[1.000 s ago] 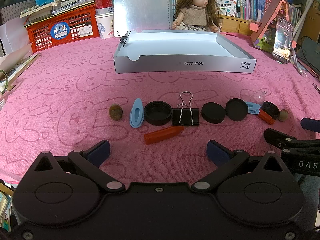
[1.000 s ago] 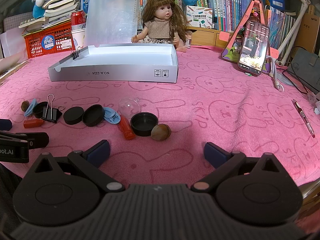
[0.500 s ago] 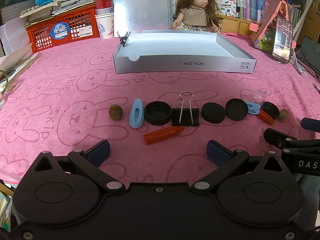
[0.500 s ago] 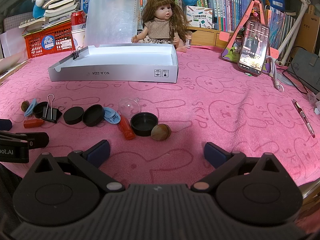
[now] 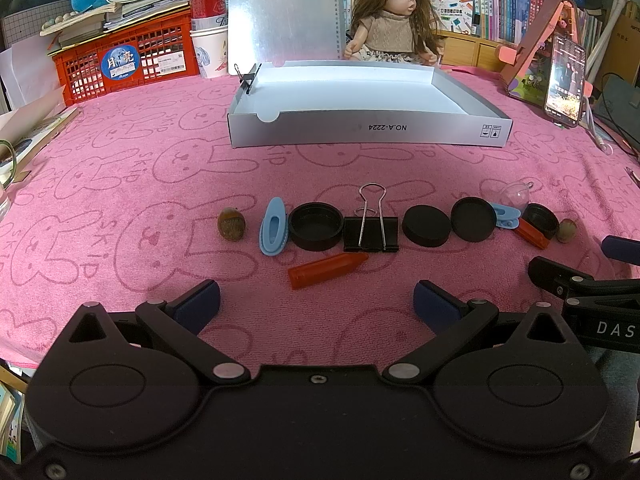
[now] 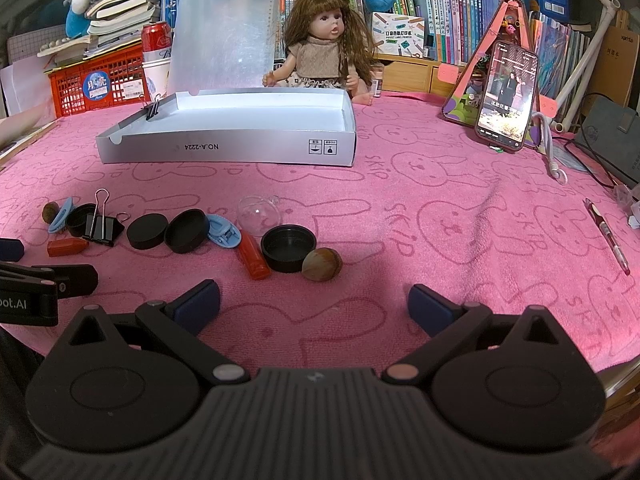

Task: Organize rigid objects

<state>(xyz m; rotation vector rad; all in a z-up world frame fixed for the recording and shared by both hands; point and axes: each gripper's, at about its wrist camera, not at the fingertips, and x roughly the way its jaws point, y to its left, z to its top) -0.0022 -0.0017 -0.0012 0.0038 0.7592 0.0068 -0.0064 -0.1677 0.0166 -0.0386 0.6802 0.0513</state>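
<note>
A row of small objects lies on the pink cloth: a brown nut, a blue clip, a black lid, a black binder clip, an orange-red crayon, two more black lids, a clear ball. The right wrist view shows a black lid, an orange crayon and a nut. My left gripper is open and empty just in front of the crayon. My right gripper is open and empty near the nut. The open grey box stands behind.
A doll sits behind the box. A red basket with books stands at the back left. A phone on a stand is at the back right. A pen lies at the right edge.
</note>
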